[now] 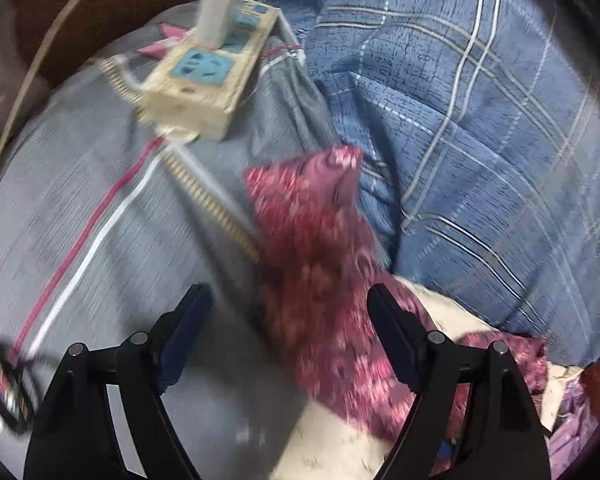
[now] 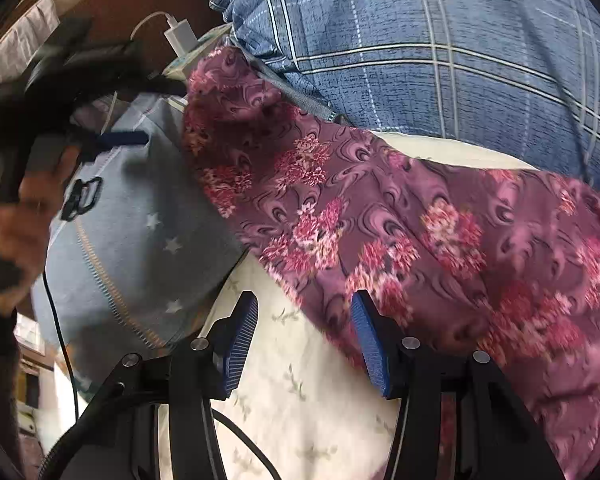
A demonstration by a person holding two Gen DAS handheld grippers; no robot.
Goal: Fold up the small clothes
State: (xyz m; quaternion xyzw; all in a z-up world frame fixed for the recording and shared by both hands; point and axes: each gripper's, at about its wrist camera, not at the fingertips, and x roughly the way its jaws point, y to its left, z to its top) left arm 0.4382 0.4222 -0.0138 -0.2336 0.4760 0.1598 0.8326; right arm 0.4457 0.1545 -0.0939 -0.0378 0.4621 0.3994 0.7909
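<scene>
A maroon floral garment [image 2: 380,216] lies stretched across a cream sheet [image 2: 300,392] on the bed. In the left wrist view its far end [image 1: 320,264] bunches up and runs toward the blue plaid quilt. My left gripper [image 1: 288,304] is open above the garment's left edge, holding nothing. It also shows in the right wrist view [image 2: 140,112], held by a hand at the far left. My right gripper [image 2: 304,316] is open at the garment's near edge, with its right finger [image 2: 370,344] touching or over the cloth.
A blue plaid quilt [image 1: 480,120] fills the back and right. A grey starred pillow [image 2: 140,248] lies left, with a power strip [image 1: 208,76] and white charger [image 1: 220,4] on it. Black glasses [image 1: 4,392] rest on the pillow.
</scene>
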